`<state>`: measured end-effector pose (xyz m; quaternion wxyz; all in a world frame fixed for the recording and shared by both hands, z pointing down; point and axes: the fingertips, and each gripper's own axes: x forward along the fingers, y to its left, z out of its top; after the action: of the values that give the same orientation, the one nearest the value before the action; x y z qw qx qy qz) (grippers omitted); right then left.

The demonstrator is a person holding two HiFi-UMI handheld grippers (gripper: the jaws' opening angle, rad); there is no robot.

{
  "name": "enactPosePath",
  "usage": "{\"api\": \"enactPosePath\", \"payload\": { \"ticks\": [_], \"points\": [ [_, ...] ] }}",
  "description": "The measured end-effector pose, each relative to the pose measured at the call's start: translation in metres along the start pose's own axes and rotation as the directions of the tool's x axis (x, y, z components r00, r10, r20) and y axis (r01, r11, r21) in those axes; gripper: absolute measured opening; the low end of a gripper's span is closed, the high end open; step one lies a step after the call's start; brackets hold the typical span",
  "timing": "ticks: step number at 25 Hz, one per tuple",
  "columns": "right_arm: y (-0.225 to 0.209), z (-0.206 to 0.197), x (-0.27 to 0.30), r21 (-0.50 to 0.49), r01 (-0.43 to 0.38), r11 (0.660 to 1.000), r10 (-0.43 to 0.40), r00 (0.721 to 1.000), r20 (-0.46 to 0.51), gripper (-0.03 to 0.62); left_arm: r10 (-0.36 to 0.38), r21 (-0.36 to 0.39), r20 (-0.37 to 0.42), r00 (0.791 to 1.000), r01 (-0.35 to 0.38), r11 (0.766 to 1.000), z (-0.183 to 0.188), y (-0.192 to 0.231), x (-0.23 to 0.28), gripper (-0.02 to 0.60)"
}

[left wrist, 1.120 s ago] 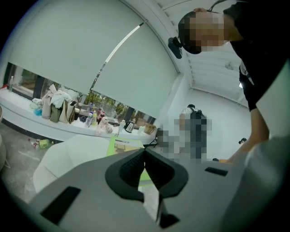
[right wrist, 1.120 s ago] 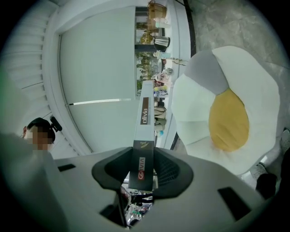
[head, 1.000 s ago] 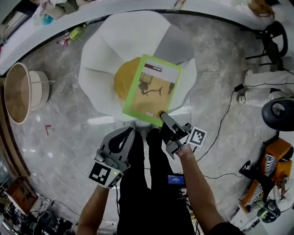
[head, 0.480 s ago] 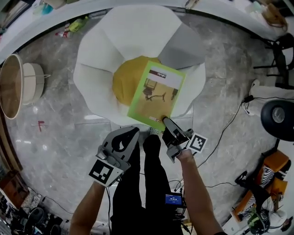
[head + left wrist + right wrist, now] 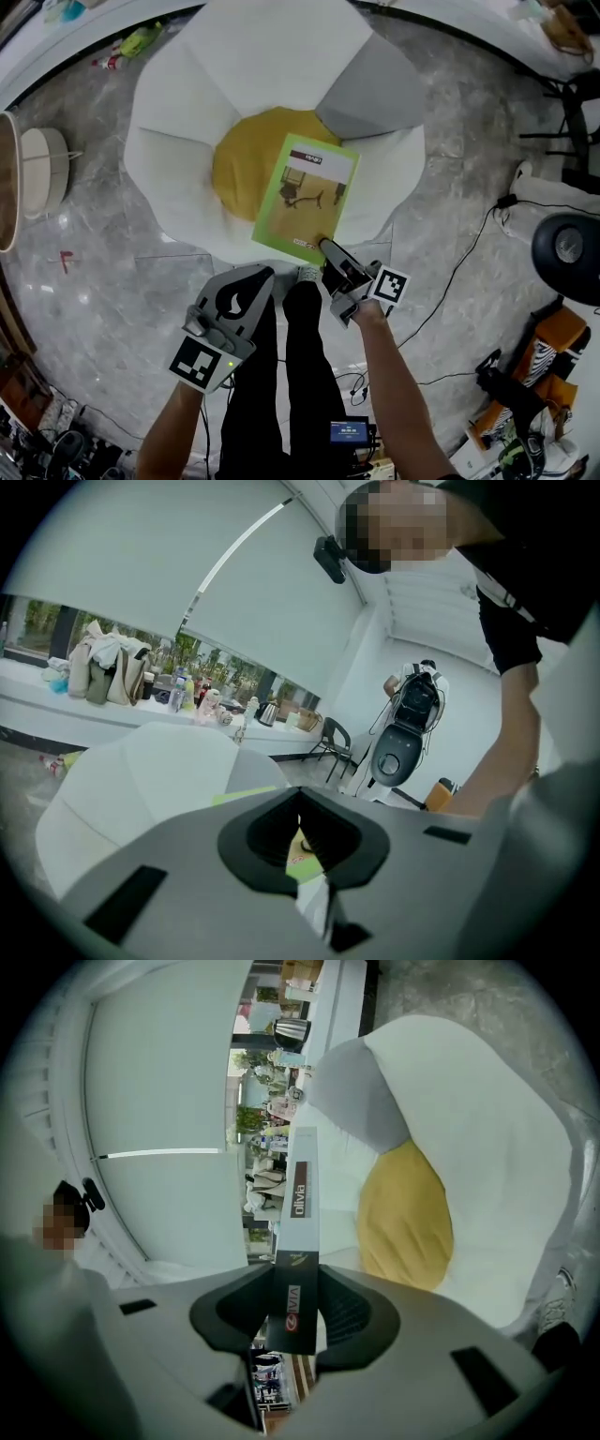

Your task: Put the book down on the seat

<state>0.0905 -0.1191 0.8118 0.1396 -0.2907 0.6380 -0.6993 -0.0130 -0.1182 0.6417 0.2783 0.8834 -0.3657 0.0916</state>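
Marble floor (image 5: 112,281) in grey lies around a large white seat shaped like an open flower (image 5: 187,141), with one grey petal (image 5: 370,94) at the far right and a round yellow cushion (image 5: 239,169) in its hollow. Over the near right part of that cushion hangs the thin book with a green border and a tan cover picture (image 5: 305,197), lying nearly flat, cover up. In the right gripper view it shows edge-on and looks clear of the cushion, so it is judged not yet set down. The right gripper (image 5: 328,248) is clenched on the middle of the book's near edge, its pads pressing the cover from both sides. The left gripper (image 5: 258,275) hangs lower left, just short of the seat's front rim, its jaws together on nothing; only a sliver of green shows past them in its own view. The step in hand appears to be the lowering itself. The next move probably calls for sinking the book until its underside rests on the cushion, keeping it level so the far edge does not dig in, then releasing the grip and drawing back along the near edge.
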Motion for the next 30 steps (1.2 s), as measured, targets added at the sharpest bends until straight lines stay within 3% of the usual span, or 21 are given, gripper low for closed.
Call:
{"api": "enactPosePath", "payload": {
  "ticks": [22, 30],
  "points": [
    [-0.136, -0.006, 0.064, 0.016, 0.132, 0.991, -0.129, 0.984, -0.119, 0.155, -0.048, -0.055, -0.099, 0.994, 0.043, 0.998, -0.068, 0.041, 0.035, 0.012],
    [-0.160, -0.006, 0.070, 0.034, 0.150, 0.988, -0.144, 0.979, -0.147, 0.154, -0.037, -0.054, -0.091, 0.995, 0.032, 0.998, -0.082, 0.041, 0.037, 0.012]
  ]
}}
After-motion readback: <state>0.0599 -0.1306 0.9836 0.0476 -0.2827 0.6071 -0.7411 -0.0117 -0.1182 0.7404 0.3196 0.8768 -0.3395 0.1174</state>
